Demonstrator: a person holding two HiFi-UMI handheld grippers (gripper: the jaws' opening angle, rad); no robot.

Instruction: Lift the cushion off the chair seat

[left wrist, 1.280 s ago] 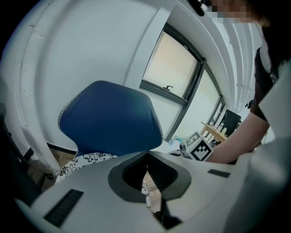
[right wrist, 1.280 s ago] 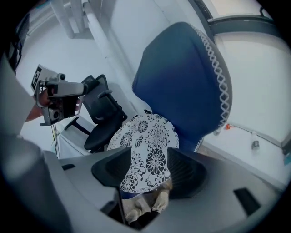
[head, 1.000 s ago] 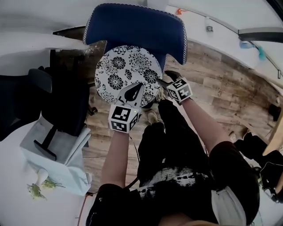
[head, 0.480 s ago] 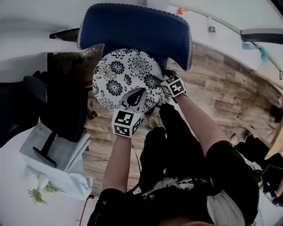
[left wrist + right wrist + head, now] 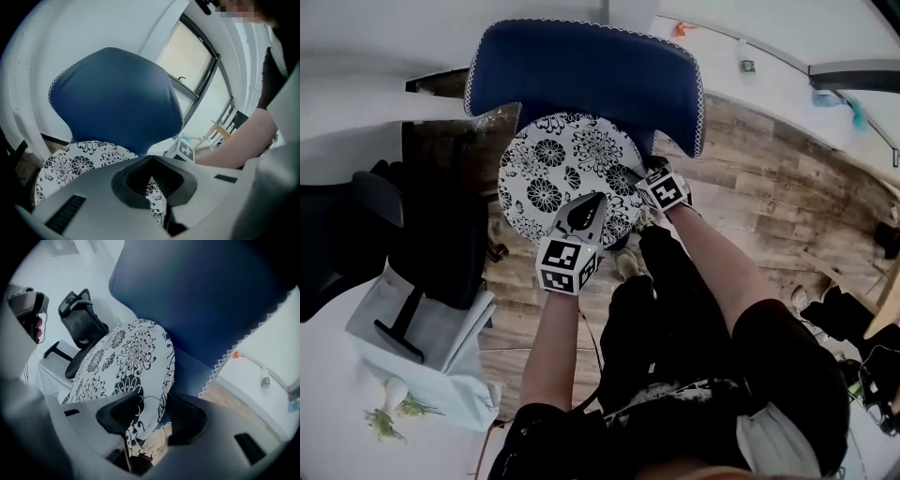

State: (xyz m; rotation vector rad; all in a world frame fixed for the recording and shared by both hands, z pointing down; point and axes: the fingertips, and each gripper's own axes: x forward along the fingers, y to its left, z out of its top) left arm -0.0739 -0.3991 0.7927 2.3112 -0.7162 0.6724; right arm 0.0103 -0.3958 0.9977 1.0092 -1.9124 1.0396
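Set against the frame from a second ago, both grippers sit lower and closer in on the round floral cushion (image 5: 567,159). The cushion itself lies flat on the blue chair seat (image 5: 187,371), as it did then.

The right gripper (image 5: 155,403) has moved in to the cushion's rim, and its jaws have just been closing. They stand apart, with the rim between the two dark pads. We see no squeeze in the fabric, so the grip is not yet made.

The left gripper (image 5: 150,158) is clenched, its tips meeting over the cushion's near edge. Nothing is clamped at the tips, and the flower print shows through the gap behind them.

The only print we can make out is the black-and-white square markers on each gripper's cube (image 5: 567,264). They carry no lettering we can read.

Ahead of both grippers rises the chair's dark blue backrest (image 5: 581,70), edged with white stitching. Under the chair and to the right of the right gripper runs a wood plank floor (image 5: 769,187). To the left of the left gripper stands a black office chair (image 5: 366,225). Behind it and to its left is a white worktop (image 5: 328,412) with a small green sprig (image 5: 389,417) on it. Past the backrest the walls are white, and the left gripper view shows a tall window (image 5: 201,79) ahead and to the right of that gripper.
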